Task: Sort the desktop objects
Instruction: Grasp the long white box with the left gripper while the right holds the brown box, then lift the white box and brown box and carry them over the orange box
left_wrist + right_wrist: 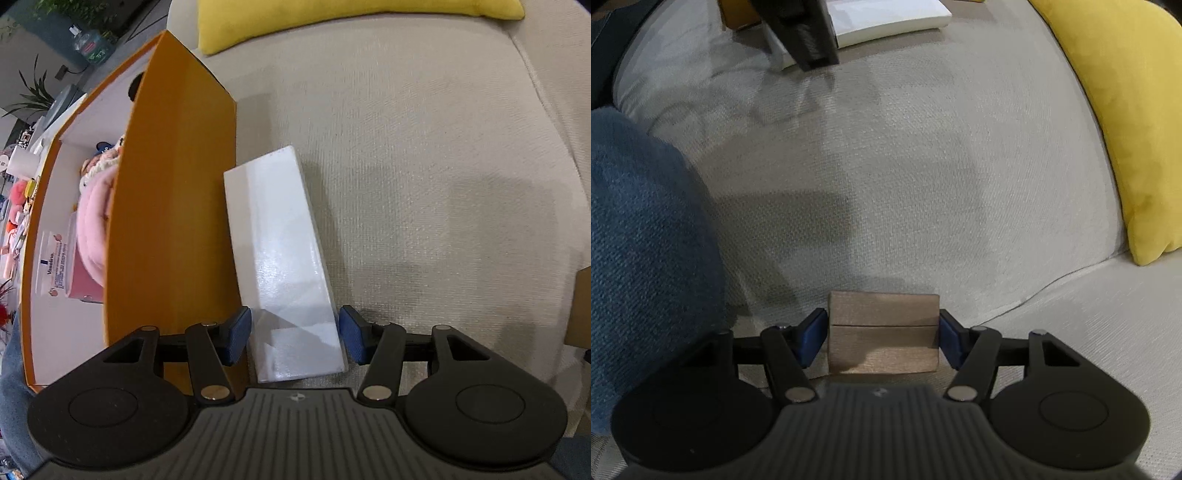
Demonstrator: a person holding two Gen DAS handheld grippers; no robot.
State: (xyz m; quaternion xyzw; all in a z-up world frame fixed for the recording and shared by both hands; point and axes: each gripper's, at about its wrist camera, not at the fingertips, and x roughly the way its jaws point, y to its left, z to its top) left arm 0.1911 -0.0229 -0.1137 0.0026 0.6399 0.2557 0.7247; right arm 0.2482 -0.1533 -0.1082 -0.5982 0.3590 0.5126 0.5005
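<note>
In the left wrist view a long white box [284,254] lies on the beige sofa cushion next to an orange storage box [173,206]. My left gripper [295,338] straddles the white box's near end, with a small gap between each blue pad and the box. In the right wrist view my right gripper [882,338] has its blue pads pressed on both sides of a small brown wooden block [884,332], which rests low on the cushion. The white box [894,18] and the left gripper's body [803,33] show at the top of that view.
The orange box holds a pink plush toy [94,225] and a Vaseline package [55,266]. A yellow pillow [1126,122] lies along the sofa back [351,18]. A blue-jeaned leg [639,251] sits left of the right gripper. A cluttered shelf [14,184] stands far left.
</note>
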